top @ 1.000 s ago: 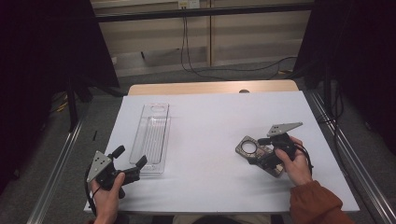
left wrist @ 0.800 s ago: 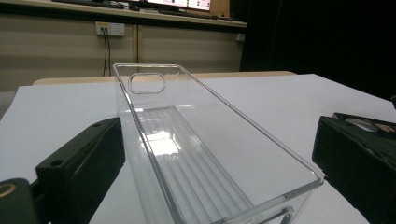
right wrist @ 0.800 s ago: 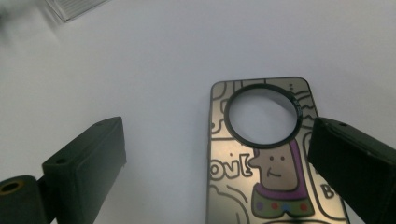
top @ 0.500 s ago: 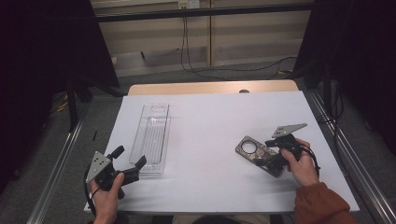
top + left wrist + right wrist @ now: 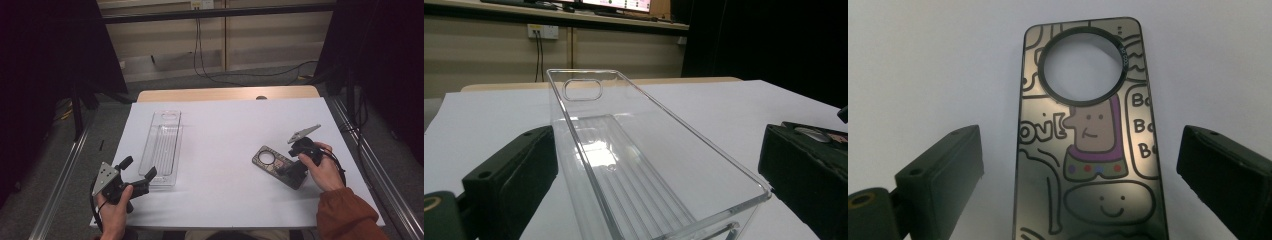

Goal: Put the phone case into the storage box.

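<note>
While the person is standing at the near edge of the desk (image 5: 225, 150), both hands are working low over its white surface. The left claw (image 5: 142, 177) is sitting at the near left corner, its jaws spread wide and pointing along the length of the clear tray (image 5: 162, 147). Seen from the left gripper view, the near end wall of the clear tray (image 5: 659, 165) is lying between the two jaws, with a jaw standing off to each side and neither pressing on the plastic. This alignment is probably chosen so that a closing stroke would catch the narrow end, where the walls are stiffest.

On the right, the right claw (image 5: 286, 170) is hanging over the near end of the phone case (image 5: 272, 162), which is lying flat on the desk with its printed face up. From the right gripper view, the phone case (image 5: 1088, 140) is running straight up between the wide-open jaws, its round camera cutout at the far end. The jaws are flanking the long edges without touching them, which suggests a pinch across the width is being prepared.

Farther back, the tray is stretching away from the person, its ribbed floor bare and its slotted handle at the far end. The case and the tray are lying well apart, so a carry across the desk is likely being planned.
</note>
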`<state>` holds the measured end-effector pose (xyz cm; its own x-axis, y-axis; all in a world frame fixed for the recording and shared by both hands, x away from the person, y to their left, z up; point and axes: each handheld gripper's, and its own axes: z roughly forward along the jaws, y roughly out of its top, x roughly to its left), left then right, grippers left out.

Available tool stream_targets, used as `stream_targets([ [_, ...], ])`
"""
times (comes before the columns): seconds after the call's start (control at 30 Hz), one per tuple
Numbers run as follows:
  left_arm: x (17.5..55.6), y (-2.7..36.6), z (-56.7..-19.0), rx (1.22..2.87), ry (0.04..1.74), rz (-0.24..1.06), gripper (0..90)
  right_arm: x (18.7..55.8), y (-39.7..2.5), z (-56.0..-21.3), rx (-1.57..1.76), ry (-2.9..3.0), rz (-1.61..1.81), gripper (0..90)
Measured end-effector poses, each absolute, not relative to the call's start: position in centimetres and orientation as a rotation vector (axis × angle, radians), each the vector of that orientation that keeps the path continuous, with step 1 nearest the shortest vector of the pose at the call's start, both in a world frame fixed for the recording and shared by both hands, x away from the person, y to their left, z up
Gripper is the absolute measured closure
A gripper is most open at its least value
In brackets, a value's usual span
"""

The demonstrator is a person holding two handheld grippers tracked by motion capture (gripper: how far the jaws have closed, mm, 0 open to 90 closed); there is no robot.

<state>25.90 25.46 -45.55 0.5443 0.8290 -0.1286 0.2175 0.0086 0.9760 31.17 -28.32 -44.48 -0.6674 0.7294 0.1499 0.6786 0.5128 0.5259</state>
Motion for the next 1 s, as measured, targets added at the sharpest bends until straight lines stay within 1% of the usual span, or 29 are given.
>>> stream_targets([
  [0.2,26.0,25.3,-45.6,1.528,0.935,0.609,2.6,32.2,-27.7,-44.7,1.214,2.698,0.761,4.1],
  [0.37,26.0,25.4,-45.6,1.522,0.935,0.598,2.6,32.6,-27.0,-45.6,1.2,2.744,0.687,5.3],
  [0.63,26.0,25.4,-45.6,1.527,0.935,0.607,2.6,33.1,-26.4,-46.2,1.168,2.794,0.577,6.7],
  [0.73,26.0,25.3,-45.6,1.527,0.934,0.606,2.7,33.3,-26.2,-46.4,1.168,2.808,0.555,5.3],
  [1.0,26.0,25.4,-45.6,1.532,0.936,0.608,2.7,33.3,-25.7,-46.5,1.155,2.811,0.498,5.2],
])
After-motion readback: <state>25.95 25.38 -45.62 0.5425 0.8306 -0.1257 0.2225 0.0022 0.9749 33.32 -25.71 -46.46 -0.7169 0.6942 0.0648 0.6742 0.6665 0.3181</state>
